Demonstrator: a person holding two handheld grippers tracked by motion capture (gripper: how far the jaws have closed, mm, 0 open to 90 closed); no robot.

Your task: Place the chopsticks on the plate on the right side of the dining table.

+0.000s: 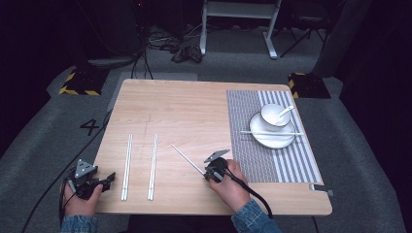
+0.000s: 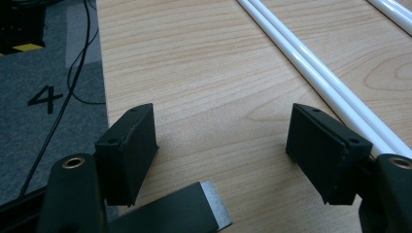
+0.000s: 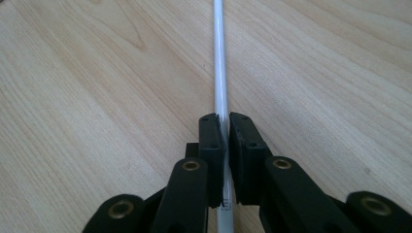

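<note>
The right gripper [image 3: 224, 141] pinches one end of a white chopstick [image 3: 219, 63], whose long axis runs straight ahead, while the left gripper [image 2: 221, 145], jaws spread, rests beside a chopstick pair [image 2: 316, 73].

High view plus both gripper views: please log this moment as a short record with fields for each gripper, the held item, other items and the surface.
right gripper: shut on a single white chopstick, which points away across the wooden table
left gripper: open, nothing between the jaws, at the table's near left corner
chopstick pairs: one pair and a second pair lie side by side on the wood
placemat: striped, far right; holds a plate with a bowl, spoon and one chopstick across the plate
</note>
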